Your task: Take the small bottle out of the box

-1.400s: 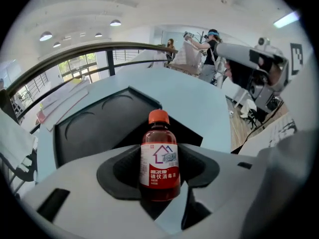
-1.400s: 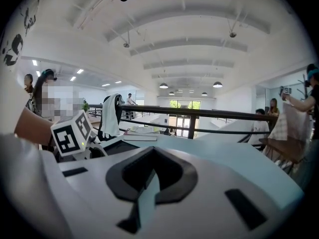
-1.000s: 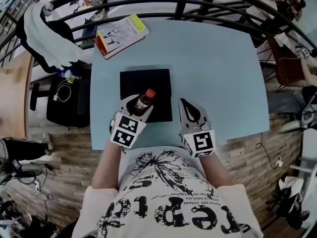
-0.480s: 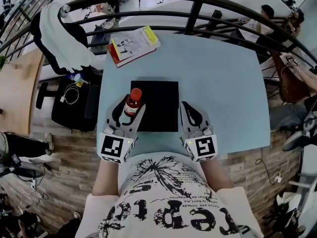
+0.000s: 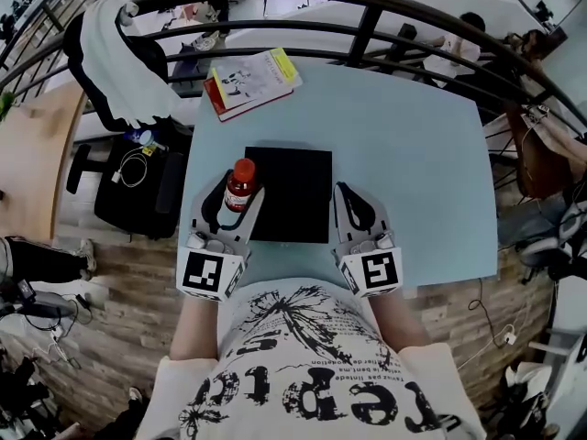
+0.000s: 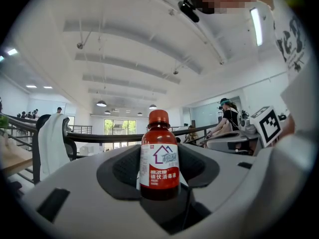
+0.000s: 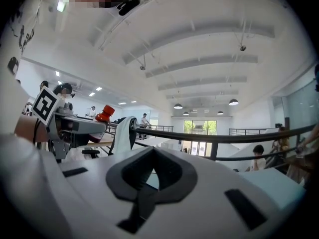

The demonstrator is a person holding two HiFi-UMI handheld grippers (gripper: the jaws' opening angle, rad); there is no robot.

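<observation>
A small red bottle (image 5: pixel 240 183) with a red cap and a white-and-red label (image 6: pixel 159 164) stands upright between the jaws of my left gripper (image 5: pixel 235 191), which is shut on it. It is held just left of the flat black box (image 5: pixel 292 195), above the light blue table (image 5: pixel 413 163). My right gripper (image 5: pixel 343 193) rests at the box's right edge; in the right gripper view its jaws (image 7: pixel 151 158) meet with nothing between them. From there the bottle's cap (image 7: pixel 104 113) shows at the left.
A book with a yellow and red cover (image 5: pixel 252 82) lies at the table's far left corner. A dark curved railing (image 5: pixel 367 15) runs behind the table. A white and black jacket (image 5: pixel 115 58) hangs at the left, above a black bag (image 5: pixel 133 191) on the floor.
My left gripper has carried the bottle leftward from over the box to beside its left edge, and the bottle has come upright. The right gripper has hardly moved.
</observation>
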